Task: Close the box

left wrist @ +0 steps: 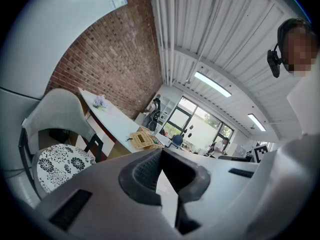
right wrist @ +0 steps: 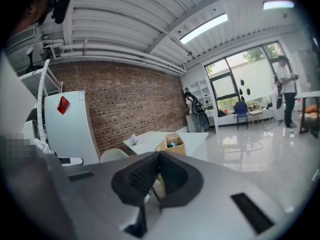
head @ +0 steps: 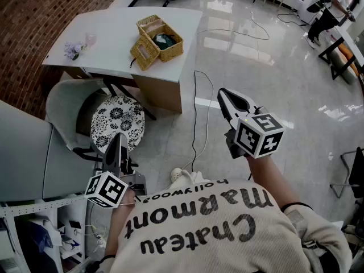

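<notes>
The open woven wicker box [head: 161, 40] sat on the white worktop [head: 114, 38] well ahead of my clenched, empty tools, the right tool [head: 223, 94] seemingly nearer than the left tool [head: 118, 137].

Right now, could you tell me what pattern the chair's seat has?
Black-and-white floral seat, clearest in the head view.

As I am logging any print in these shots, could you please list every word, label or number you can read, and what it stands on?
"Chateau Marmont": large dark letters on the person's cream shirt, upside down in the head view.
"hollywood": smaller letters on the same shirt, near the collar.
Small label on the white panel in the left gripper view: too small to read.
</notes>
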A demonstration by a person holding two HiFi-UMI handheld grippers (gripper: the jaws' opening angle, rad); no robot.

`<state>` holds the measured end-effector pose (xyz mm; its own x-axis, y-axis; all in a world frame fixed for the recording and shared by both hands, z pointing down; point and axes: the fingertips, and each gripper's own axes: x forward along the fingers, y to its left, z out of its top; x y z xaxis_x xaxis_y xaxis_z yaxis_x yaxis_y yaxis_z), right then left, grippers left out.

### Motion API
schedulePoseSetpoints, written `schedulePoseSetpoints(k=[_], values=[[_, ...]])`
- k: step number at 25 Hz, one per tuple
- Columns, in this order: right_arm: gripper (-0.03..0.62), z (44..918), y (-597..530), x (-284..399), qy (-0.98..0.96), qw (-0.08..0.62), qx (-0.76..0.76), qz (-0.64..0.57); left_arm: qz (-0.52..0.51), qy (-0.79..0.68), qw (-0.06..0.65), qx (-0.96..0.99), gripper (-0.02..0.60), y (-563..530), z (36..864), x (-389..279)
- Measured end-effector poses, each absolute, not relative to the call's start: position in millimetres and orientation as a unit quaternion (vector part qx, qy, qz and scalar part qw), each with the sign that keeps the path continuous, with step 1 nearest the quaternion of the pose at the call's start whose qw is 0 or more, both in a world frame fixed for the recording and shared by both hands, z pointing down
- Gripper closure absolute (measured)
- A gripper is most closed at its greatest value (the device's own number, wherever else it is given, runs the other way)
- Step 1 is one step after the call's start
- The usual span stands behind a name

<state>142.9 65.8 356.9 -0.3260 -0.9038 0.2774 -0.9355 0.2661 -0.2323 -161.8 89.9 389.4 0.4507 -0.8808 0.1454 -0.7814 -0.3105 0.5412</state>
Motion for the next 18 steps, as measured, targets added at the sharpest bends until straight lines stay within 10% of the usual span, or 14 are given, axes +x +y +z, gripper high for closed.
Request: schedulePoseSetpoints(k=[18], values=[[0.592, 366, 23, 100, -0.791, -0.003, 0.57, 0.22, -0.06, -0.45, 0.285, 0.844, 0.58, 38, 393, -166]])
